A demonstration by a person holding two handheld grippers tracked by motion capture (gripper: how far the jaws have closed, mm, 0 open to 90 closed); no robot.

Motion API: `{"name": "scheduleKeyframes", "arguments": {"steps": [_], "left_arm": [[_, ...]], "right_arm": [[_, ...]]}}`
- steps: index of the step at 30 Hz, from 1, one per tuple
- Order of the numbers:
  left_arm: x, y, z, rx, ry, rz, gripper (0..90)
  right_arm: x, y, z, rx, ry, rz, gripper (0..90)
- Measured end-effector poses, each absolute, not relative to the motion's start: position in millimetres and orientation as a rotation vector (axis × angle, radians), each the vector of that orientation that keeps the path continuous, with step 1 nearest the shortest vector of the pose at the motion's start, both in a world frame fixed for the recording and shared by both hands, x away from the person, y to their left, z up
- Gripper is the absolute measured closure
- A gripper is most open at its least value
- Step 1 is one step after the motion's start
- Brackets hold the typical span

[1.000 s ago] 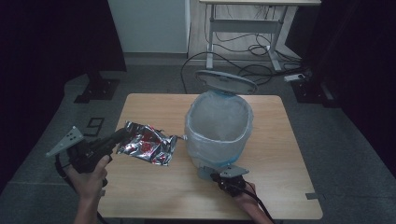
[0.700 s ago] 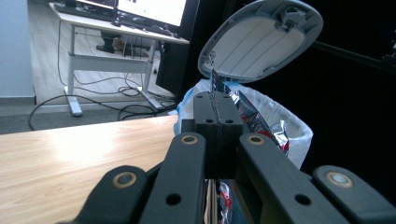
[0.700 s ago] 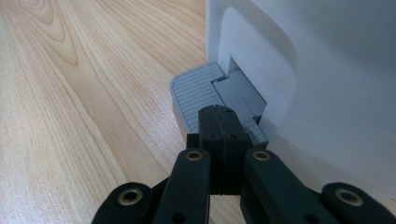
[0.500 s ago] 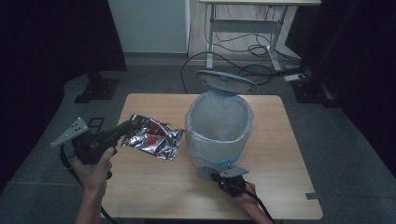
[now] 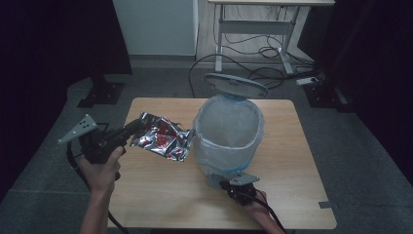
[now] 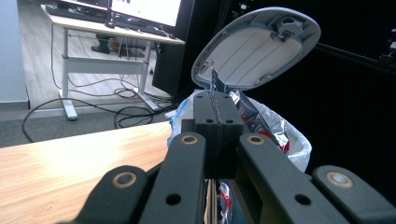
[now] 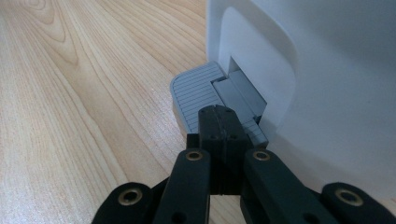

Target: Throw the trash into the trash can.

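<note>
A white pedal bin with a plastic liner stands mid-table, its grey lid raised. My left gripper is shut on a crumpled silver and red foil wrapper, held in the air just left of the bin's rim. In the left gripper view the wrapper sticks out past the closed jaws toward the open lid. My right gripper sits at the bin's front base. In the right gripper view its jaws are shut and rest on the grey foot pedal.
The wooden table has bare surface at front left and right of the bin. Behind the table stand a desk frame and loose cables on the floor. Dark curtains flank both sides.
My left gripper has carried the wrapper up and to the right, closer to the bin's rim. The right gripper has stayed on the pedal and the lid has stayed up.
</note>
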State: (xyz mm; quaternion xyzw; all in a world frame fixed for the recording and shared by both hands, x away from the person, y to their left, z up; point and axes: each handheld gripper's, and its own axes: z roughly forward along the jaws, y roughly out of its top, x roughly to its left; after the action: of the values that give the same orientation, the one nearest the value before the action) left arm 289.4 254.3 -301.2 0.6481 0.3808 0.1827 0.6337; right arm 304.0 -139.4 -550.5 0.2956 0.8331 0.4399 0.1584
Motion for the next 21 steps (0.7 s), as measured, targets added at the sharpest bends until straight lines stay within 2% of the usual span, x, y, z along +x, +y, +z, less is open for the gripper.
{"name": "scheduleKeyframes", "arguments": {"steps": [21], "left_arm": [[298,246,-277,1.458,0.844,0.435,90.0]], "right_arm": [[304,-139,-550,0.838,2.379,1.253,90.0]]}}
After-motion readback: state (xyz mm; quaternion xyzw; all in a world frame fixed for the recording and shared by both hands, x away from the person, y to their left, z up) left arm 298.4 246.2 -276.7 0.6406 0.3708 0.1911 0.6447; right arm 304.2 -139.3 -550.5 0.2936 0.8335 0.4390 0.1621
